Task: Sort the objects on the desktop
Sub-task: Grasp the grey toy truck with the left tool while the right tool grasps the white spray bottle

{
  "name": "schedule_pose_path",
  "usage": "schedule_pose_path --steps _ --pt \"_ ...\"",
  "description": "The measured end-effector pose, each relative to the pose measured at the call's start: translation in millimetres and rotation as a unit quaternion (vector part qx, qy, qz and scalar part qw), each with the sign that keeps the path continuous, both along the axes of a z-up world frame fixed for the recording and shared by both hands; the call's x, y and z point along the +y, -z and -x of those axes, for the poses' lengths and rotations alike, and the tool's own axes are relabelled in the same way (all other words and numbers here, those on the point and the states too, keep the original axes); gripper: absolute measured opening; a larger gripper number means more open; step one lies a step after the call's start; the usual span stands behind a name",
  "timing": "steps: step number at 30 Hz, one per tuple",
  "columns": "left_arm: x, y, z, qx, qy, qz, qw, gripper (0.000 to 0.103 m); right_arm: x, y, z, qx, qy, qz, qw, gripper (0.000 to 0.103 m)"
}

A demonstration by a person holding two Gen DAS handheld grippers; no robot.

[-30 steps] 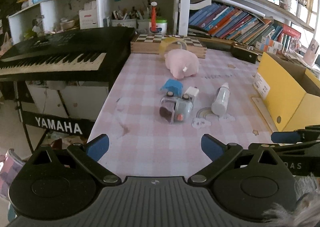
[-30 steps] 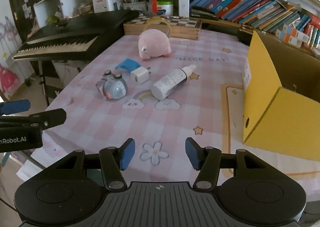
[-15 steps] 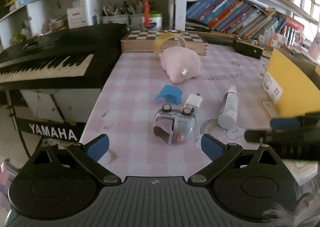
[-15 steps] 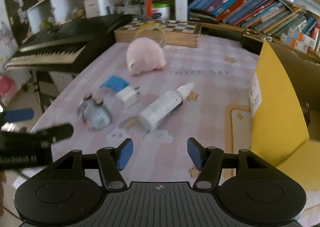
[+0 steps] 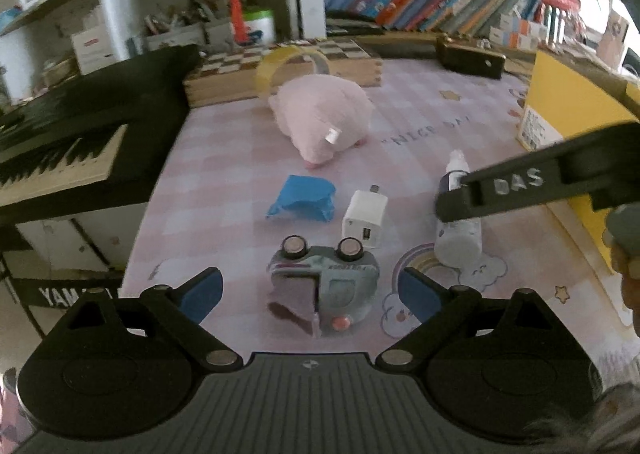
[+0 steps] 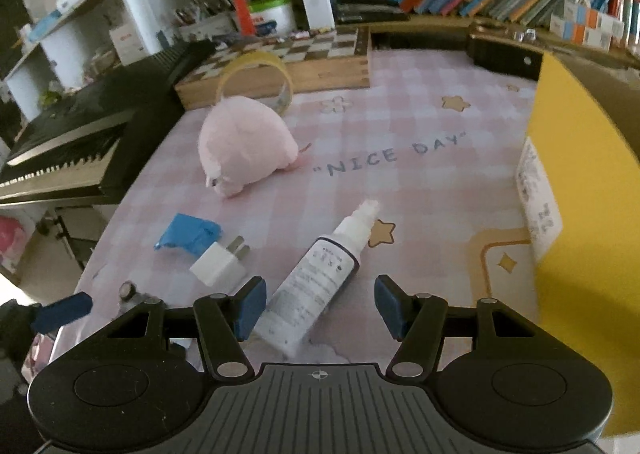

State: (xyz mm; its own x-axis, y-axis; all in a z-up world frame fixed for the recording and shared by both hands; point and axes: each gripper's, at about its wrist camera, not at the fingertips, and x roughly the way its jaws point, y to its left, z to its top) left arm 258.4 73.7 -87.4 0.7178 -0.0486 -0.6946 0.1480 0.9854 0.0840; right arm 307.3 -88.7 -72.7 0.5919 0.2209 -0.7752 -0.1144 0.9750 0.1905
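On the pink checked table lie a grey toy car (image 5: 326, 286), a white charger plug (image 5: 366, 219), a blue scrap (image 5: 304, 196), a white spray bottle (image 6: 316, 282) and a pink plush (image 5: 324, 120). My left gripper (image 5: 310, 294) is open, with the toy car between its blue fingertips. My right gripper (image 6: 320, 308) is open, with the base of the spray bottle between its fingertips. The right gripper's arm (image 5: 540, 182) crosses the left wrist view over the bottle (image 5: 458, 230).
An open yellow box (image 6: 580, 190) stands at the table's right. A tape roll (image 6: 256, 80) leans on a wooden chessboard box (image 6: 312, 62) at the back. A black Yamaha keyboard (image 5: 72, 134) borders the left edge. Shelves with books run behind.
Both grippers have moved forward over the table. The left one now has the toy car between its fingers, the right one the spray bottle. Both stay open.
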Motion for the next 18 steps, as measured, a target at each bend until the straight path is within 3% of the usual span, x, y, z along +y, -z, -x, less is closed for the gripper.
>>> schedule_pose_path --steps 5,9,13,18 --pt "-5 14 -13 0.026 0.017 -0.004 0.9995 0.077 8 11 -13 0.017 -0.008 0.007 1.000 0.062" --pt "-1 16 -16 0.026 0.013 0.023 0.9993 0.062 19 14 -13 0.003 -0.039 0.043 0.998 0.059" --pt "0 15 -17 0.033 0.011 0.030 0.9989 0.061 22 15 -7 -0.013 -0.090 0.079 0.993 0.033" --pt "10 6 -12 0.039 -0.012 0.057 0.9976 0.061 10 11 -6 0.000 -0.097 0.056 0.994 0.033"
